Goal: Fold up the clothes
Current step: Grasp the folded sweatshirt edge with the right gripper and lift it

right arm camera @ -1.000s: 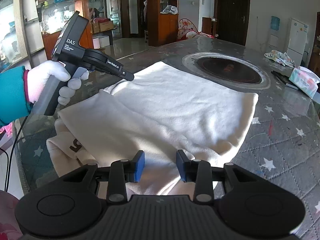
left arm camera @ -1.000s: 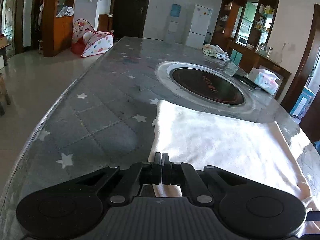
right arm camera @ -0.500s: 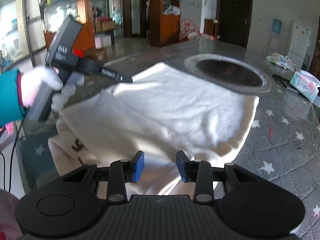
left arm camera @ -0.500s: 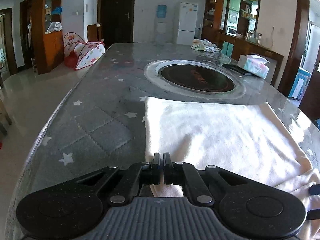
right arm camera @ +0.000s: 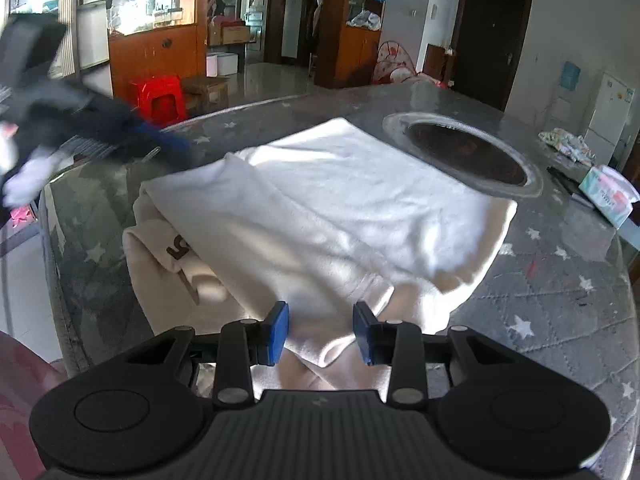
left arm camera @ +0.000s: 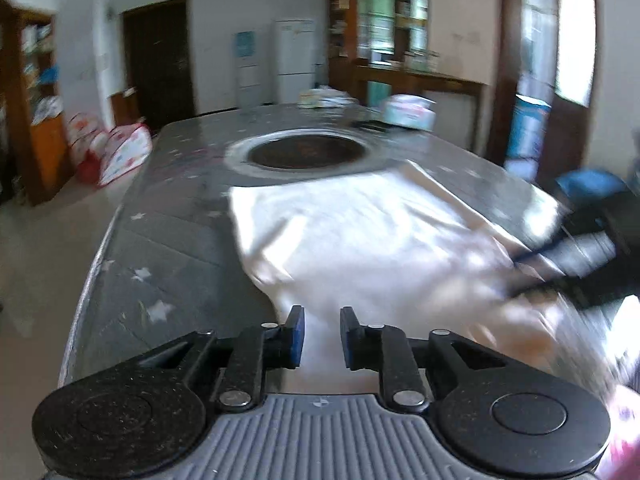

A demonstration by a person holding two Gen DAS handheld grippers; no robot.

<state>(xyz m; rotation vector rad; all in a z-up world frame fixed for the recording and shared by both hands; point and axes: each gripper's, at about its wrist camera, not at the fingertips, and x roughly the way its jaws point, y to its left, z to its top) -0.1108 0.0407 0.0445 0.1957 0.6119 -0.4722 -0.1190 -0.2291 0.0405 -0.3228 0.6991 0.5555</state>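
one cream garment lies folded on my star-print table. my left gripper has just opened narrowly, holding nothing. my right gripper gapes over the hem, also empty.

A grey star-patterned table with a round dark inset fills the room's middle. Beyond the table stand a white fridge and a dark door; a red stool sits on the glossy floor beside it.

Black claw, blue pads, silver screws, ribbed grey housing
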